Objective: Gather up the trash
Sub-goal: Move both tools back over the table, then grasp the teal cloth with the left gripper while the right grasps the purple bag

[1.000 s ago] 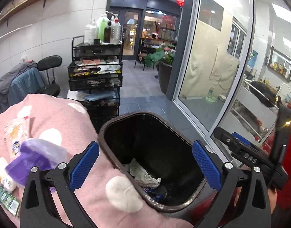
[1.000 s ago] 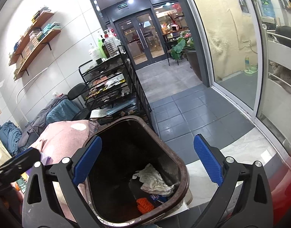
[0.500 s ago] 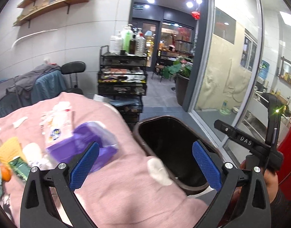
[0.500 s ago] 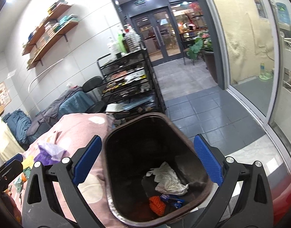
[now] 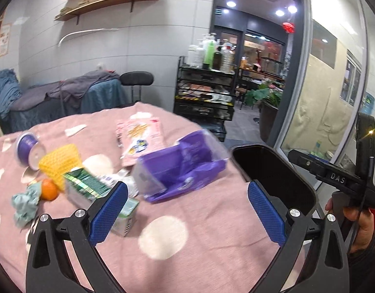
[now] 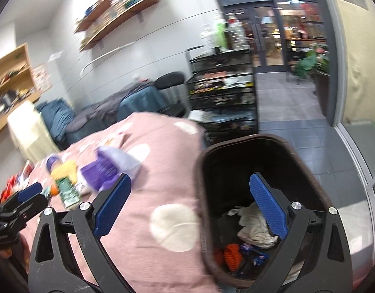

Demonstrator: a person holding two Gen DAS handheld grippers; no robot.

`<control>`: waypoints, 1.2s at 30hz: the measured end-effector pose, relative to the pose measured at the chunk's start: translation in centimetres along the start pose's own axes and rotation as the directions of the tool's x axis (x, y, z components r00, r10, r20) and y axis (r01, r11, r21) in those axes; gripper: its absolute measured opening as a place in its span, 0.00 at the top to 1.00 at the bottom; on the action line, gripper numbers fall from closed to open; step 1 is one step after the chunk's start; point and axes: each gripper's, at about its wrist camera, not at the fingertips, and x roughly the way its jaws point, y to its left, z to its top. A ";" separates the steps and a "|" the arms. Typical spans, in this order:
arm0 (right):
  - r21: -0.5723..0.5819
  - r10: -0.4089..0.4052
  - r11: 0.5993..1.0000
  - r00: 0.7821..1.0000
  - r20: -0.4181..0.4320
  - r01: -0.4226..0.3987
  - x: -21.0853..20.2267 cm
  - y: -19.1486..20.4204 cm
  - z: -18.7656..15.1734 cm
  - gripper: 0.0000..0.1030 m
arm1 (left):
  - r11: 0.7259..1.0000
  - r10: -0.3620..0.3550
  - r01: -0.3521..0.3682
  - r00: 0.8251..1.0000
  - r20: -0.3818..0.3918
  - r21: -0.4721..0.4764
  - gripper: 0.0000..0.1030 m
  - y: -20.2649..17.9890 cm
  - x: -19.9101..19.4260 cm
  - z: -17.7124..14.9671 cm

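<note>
A pink polka-dot cloth (image 5: 187, 219) covers the table, with trash strewn on it: a purple plastic bag (image 5: 180, 168), a pink snack packet (image 5: 138, 139), a green box (image 5: 99, 195), a yellow mesh piece (image 5: 59, 163), an orange (image 5: 48, 190), a purple cup (image 5: 28, 147) and crumpled teal paper (image 5: 25, 206). A dark bin (image 6: 260, 195) stands at the table's right edge, holding crumpled white paper (image 6: 253, 224) and orange and blue scraps. My left gripper (image 5: 187, 210) hovers open over the cloth, empty. My right gripper (image 6: 190, 207) is open and empty, straddling the bin's rim.
A black wire cart (image 5: 204, 97) with bottles stands behind the table. A black stool (image 5: 136, 79) and cloth-draped furniture (image 5: 65, 95) line the wall. Glass doors (image 5: 334, 97) run on the right, tiled floor (image 6: 297, 131) beyond. A hand (image 5: 358, 222) holds the right gripper's body (image 5: 334, 175).
Both views swung left from the bin toward the table. The left gripper now faces the trash pile instead of the bin's inside. Both grippers stayed open and empty.
</note>
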 end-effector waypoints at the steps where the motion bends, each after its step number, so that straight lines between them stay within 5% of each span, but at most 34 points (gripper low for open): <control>1: -0.012 0.012 1.000 1.000 -0.010 -0.012 0.2 0.6 -0.1 0.07 | 1.000 0.013 -0.013 1.000 -0.006 -0.024 0.05 1.1 -0.2 -0.3; 9: -0.106 0.121 0.986 0.987 -0.110 -0.133 2.3 5.4 -0.9 0.07 | 0.971 0.171 -0.177 0.984 -0.051 -0.164 0.05 9.2 -2.4 -2.7; 14: -0.164 0.150 0.971 0.977 -0.148 -0.174 3.5 7.9 -1.0 0.07 | 0.937 0.280 -0.297 0.953 -0.112 -0.185 0.05 14.1 -3.0 -3.7; 20: -0.227 0.149 0.955 0.969 -0.195 -0.193 5.6 10.3 -0.7 0.07 | 0.915 0.306 -0.339 0.937 -0.171 -0.219 0.05 18.4 -2.3 -4.0; 29: -0.297 0.076 0.945 0.976 -0.204 -0.135 9.0 11.0 0.7 0.07 | 0.906 0.275 -0.331 0.934 -0.227 -0.265 0.09 22.1 -0.5 -3.1; 32: -0.294 0.067 0.948 0.977 -0.203 -0.126 10.1 10.6 1.6 0.19 | 0.912 0.249 -0.312 0.937 -0.247 -0.266 0.18 22.7 0.4 -3.0; 36: -0.286 0.072 0.946 0.960 -0.272 -0.153 12.1 10.2 1.6 0.54 | 0.925 0.224 -0.292 0.936 -0.270 -0.245 0.36 22.5 1.4 -3.0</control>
